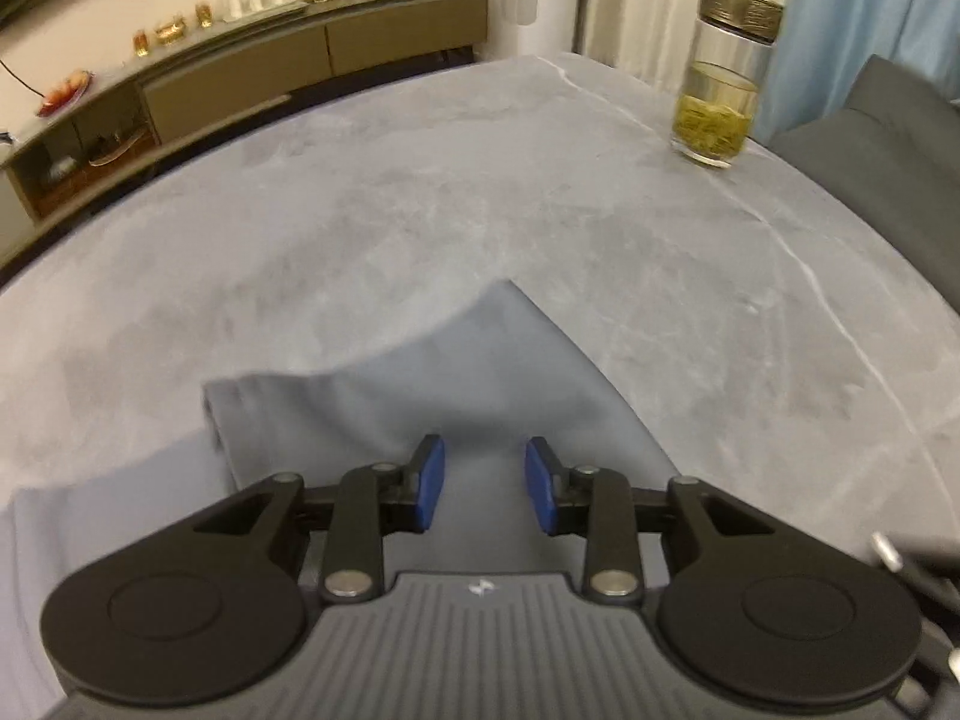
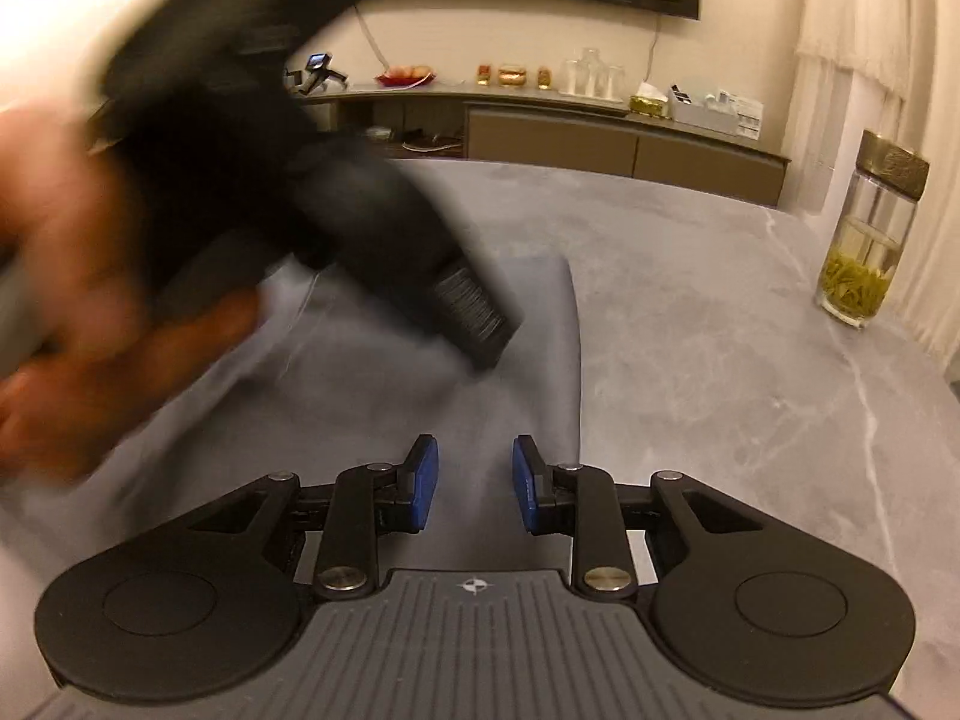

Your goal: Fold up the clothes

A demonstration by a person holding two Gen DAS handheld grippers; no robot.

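Note:
A grey-blue garment (image 1: 456, 384) lies on the grey marble table (image 1: 420, 192), folded over with a corner pointing away from me. My left gripper (image 1: 485, 483) hovers over it, open and empty, blue pads apart. In the right wrist view the same garment (image 2: 528, 372) lies flat with its right edge near the table's middle. My right gripper (image 2: 474, 480) is open and empty above the cloth. The left gripper's body and the hand holding it (image 2: 288, 228) show blurred at upper left of the right wrist view, over the garment.
A glass bottle with a gold lid and green tea leaves (image 1: 723, 75) stands at the table's far right; it also shows in the right wrist view (image 2: 870, 240). A dark chair (image 1: 888, 144) sits beyond the right edge. A low sideboard (image 2: 600, 132) with glasses lines the wall.

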